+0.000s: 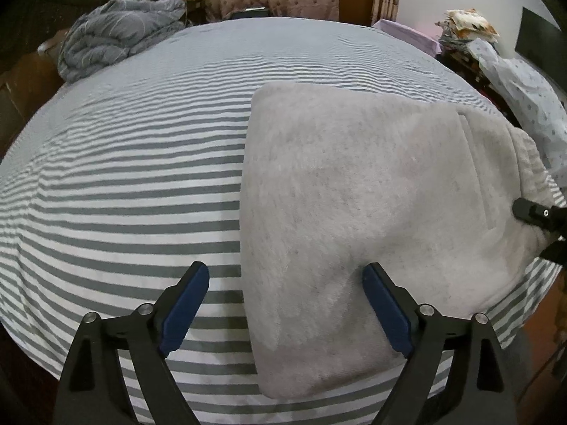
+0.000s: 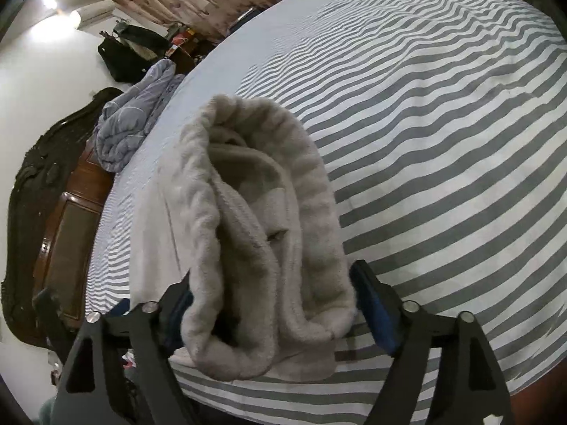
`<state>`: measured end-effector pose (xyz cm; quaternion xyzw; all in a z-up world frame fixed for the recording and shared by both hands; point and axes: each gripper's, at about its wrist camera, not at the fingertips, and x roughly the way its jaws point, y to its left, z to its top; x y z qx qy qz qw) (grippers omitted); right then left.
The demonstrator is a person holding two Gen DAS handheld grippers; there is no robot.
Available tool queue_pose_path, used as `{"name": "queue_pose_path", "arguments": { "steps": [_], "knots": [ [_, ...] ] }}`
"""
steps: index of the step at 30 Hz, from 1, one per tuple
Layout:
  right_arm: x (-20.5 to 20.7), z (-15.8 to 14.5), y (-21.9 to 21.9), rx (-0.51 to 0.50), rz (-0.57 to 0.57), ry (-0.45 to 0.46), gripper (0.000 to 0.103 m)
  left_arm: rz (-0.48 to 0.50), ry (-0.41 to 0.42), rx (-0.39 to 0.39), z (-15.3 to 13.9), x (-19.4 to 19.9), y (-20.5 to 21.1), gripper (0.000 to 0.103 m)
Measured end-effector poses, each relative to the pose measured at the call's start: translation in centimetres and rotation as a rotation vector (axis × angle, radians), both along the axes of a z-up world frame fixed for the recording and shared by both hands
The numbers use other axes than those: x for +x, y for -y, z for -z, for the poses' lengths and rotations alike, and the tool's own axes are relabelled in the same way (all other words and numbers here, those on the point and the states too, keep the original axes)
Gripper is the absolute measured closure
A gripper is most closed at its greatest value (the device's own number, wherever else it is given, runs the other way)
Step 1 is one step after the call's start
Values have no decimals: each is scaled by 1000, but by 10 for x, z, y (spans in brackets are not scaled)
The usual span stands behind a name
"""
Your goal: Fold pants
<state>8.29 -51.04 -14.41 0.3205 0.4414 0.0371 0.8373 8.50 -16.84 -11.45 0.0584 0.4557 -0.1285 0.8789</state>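
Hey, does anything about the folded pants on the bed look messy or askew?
Mostly neat, but the pants gape at the waistband, layers bunched between the right gripper's fingers; that end hangs over the striped sheet's edge.

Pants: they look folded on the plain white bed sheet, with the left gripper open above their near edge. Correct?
Not quite: the bed sheet is grey-and-white striped, not plain white, as the left wrist view shows. The pants do lie folded on it, with the left gripper open above their near edge.

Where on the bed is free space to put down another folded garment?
The striped sheet lies bare between the folded pants and the crumpled grey quilt. The edge with the pants, by the left hand-held gripper, is crowded.
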Motion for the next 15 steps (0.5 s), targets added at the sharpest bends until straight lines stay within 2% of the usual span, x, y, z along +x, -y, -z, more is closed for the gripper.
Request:
{"name": "queue_pose_path", "arguments": {
  "steps": [2,4,7,11,15],
  "knots": [
    [-1,-3,0,2,2,-9,22,1,-6,-7,-3,0,-1,14],
    [-4,-8,0,5,12,-17,19,6,-26,-46,-6,0,-6,14],
    [-14,-13,0,53,7,-12,19,24,-46,-198,-16,-7,-23,14],
    [-34,-14,6,78,-9,-9,15,24,-49,-268,-25,-13,-39,14],
    [-54,-13,5,80,-28,-4,12,-7,-106,-351,-23,-15,-61,14]
  ]
}}
